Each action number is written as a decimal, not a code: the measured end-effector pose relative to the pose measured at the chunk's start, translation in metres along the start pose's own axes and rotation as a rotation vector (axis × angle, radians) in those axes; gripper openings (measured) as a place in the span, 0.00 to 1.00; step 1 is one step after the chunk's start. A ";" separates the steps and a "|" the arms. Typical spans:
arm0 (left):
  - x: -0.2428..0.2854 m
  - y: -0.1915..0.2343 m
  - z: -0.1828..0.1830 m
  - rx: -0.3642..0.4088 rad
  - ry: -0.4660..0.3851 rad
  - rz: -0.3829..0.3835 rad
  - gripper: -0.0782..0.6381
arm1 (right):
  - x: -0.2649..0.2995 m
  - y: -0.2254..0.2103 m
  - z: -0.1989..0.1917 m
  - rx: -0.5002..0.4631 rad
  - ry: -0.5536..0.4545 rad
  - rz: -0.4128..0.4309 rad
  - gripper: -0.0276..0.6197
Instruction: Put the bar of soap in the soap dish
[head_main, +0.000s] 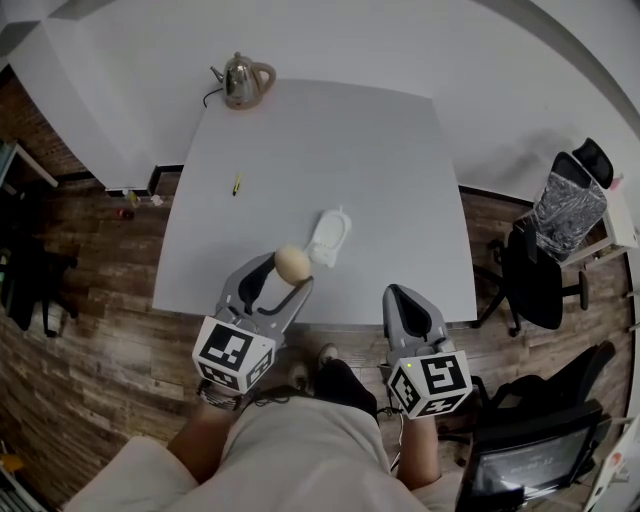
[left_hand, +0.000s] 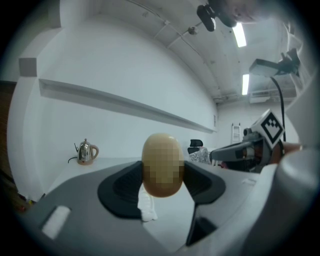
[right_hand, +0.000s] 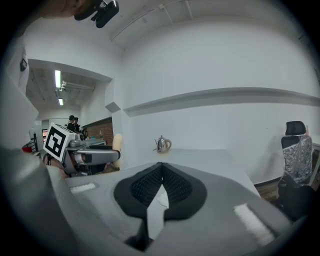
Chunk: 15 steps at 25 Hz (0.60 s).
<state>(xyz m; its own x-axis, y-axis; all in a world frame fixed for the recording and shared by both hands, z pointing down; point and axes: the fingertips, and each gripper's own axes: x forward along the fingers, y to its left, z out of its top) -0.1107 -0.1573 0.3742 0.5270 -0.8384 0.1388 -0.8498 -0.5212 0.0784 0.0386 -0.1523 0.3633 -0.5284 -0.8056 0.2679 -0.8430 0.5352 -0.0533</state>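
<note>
In the head view the left tool is clamped on the bar of soap, a tan oval held over the near part of the desk. The soap is just beside the white soap dish; whether the two touch cannot be told from here. The right tool hangs at the desk's near edge. Each tool carries a cube of black-and-white square markers. A small yellow thing lies farther off, too small to identify. A metal kettle stands at the far corner, and an office chair stands on the wooden floor to the right.

In the left gripper view the soap stands upright between the two dark pads, with a mosaic patch over most of it. Only a white strip of the dish shows below; the soap and jaws hide the rest.

In the right gripper view the jaws are together with nothing between them. The left tool and its soap show small at the left.
</note>
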 end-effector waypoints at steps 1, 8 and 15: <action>0.002 -0.001 0.000 0.000 0.000 -0.001 0.48 | -0.001 -0.002 -0.001 0.001 0.001 -0.001 0.05; 0.014 -0.003 0.003 0.005 0.012 -0.006 0.48 | 0.004 -0.012 0.001 0.010 0.004 -0.002 0.05; 0.033 -0.004 0.011 0.007 0.020 0.003 0.48 | 0.011 -0.023 0.005 0.018 0.000 0.012 0.05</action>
<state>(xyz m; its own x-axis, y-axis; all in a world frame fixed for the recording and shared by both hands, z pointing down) -0.0897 -0.1843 0.3681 0.5245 -0.8365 0.1590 -0.8511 -0.5201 0.0713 0.0511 -0.1747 0.3630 -0.5385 -0.7993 0.2669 -0.8383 0.5402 -0.0735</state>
